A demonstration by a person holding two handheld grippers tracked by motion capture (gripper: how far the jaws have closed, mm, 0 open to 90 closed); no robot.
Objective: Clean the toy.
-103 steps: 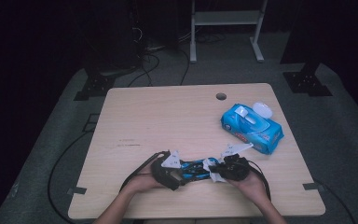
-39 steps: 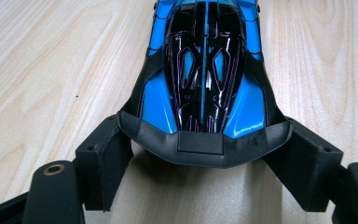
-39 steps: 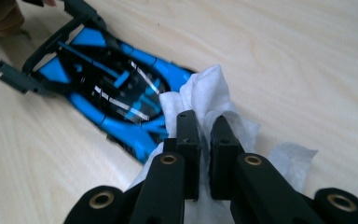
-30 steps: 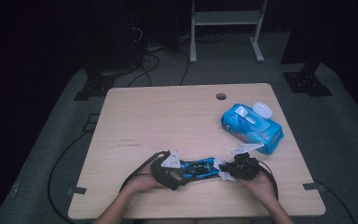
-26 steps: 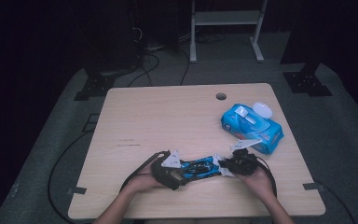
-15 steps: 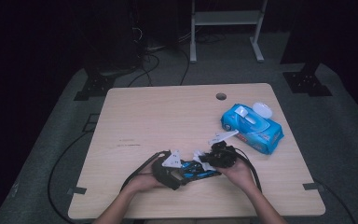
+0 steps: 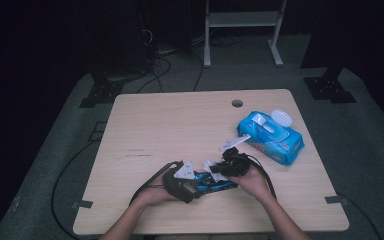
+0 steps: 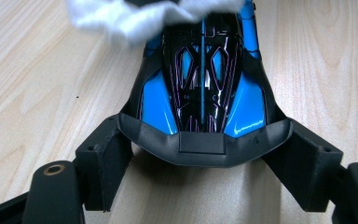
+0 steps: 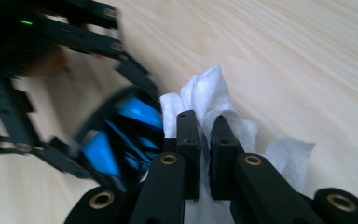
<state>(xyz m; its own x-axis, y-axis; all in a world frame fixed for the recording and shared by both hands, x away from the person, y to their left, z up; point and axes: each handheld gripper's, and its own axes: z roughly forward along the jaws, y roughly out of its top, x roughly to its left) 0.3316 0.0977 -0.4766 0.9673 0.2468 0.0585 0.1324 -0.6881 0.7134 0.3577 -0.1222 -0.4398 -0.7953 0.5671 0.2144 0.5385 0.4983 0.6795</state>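
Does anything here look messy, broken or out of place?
Nothing stands out. The left gripper clamps a blue toy car, the right gripper presses a white wipe against it, and the wipe pack lies open nearby.

A dim recording lab or studio: a bare light wooden table [image 7: 180, 130] on grey carpet [image 7: 370, 135], black stand bases [image 7: 330, 89] and loose cables [image 7: 165, 65] beyond, a white metal frame [image 7: 242, 20] at the far side.

The high view is dimly lit: only the table [image 7: 180, 125] is lightly lifted from black surroundings, with grain noticeable. Both gripper views are brightly lit. Glare is seen on the toy car [image 8: 200, 84]; motion blur is seen at the left of the right gripper view.
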